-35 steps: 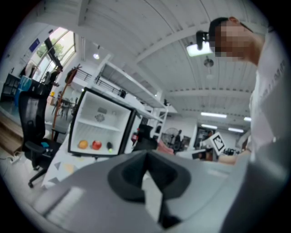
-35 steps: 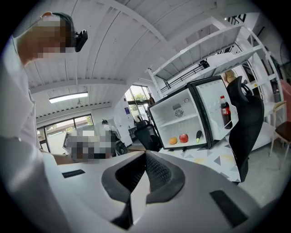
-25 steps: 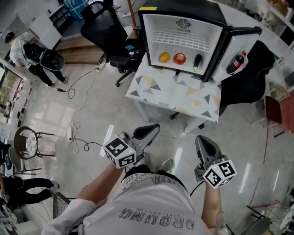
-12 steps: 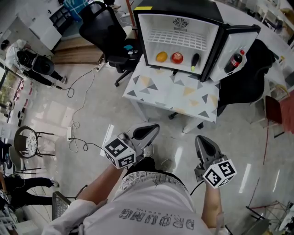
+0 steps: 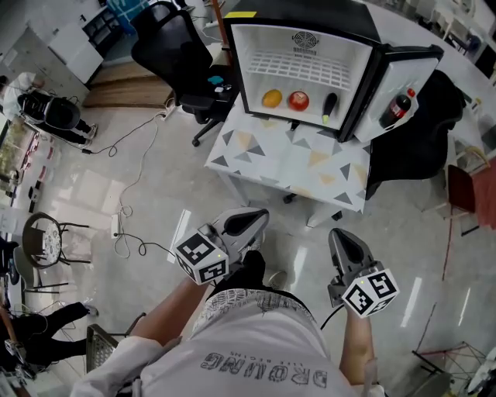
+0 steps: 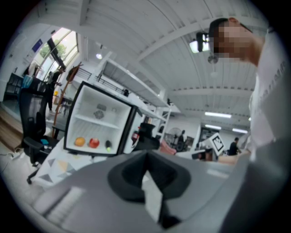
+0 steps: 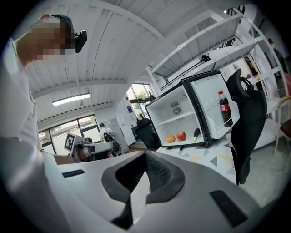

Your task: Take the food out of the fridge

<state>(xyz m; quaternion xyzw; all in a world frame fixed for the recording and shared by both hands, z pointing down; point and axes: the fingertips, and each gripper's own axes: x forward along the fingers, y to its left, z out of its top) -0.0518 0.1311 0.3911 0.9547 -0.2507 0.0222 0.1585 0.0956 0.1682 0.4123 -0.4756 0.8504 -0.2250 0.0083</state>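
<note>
A small black fridge [image 5: 364, 23] stands open on a patterned table [image 5: 291, 159]. On its floor lie an orange [image 5: 272, 98], a red apple [image 5: 298, 100] and a dark eggplant [image 5: 330, 103]; a cola bottle [image 5: 395, 106] sits in the door. The same food shows far off in the left gripper view as orange [image 6: 79, 141] and apple [image 6: 94, 143], and in the right gripper view as orange [image 7: 170, 139] and apple [image 7: 181, 136]. My left gripper [image 5: 262, 218] and right gripper [image 5: 336, 237] are both shut and empty, held near my body, well short of the table.
A black office chair [image 5: 182, 50] stands left of the table, another dark chair [image 5: 415, 147] to its right behind the fridge door. Cables [image 5: 132, 174] trail over the glossy floor. People sit and stand at the far left [image 5: 46, 108].
The table and fridge have shifted slightly in the head view as I step closer; both grippers hold the same pose, still shut.
</note>
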